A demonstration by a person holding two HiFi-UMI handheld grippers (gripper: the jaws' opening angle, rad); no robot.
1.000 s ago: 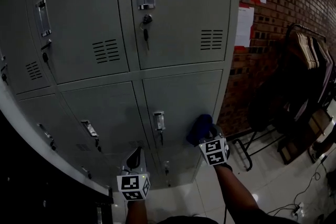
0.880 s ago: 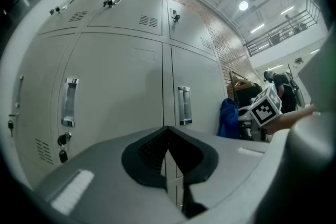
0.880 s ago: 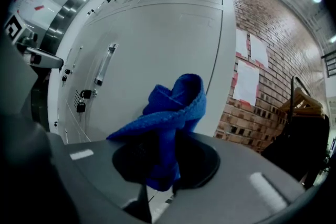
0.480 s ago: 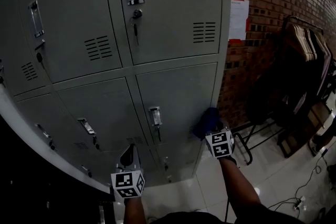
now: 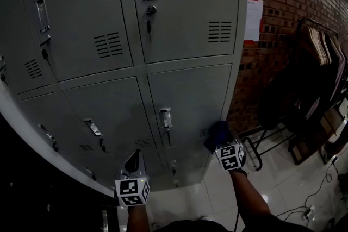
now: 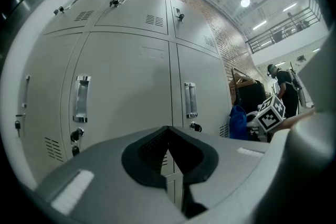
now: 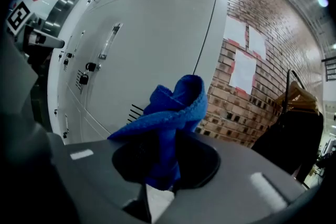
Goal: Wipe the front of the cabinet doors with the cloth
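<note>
Cloth (image 7: 176, 107) bunched in right gripper (image 7: 157, 185), lower end hidden inside.

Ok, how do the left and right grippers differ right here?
The right gripper is shut on the blue cloth; the left gripper is shut on nothing. In the head view the right gripper sits higher, with its cloth by the vent of the lower right door; the left gripper hangs lower and further left. Both point toward the cabinet, and each carries a marker cube.

Cabinet doors (image 5: 190, 2) flat btwn jutting handles (image 5: 166, 118) & keys (image 5: 149, 25), brick wall (image 5: 288, 13), clothes rack (image 5: 321, 46) crowd right
</note>
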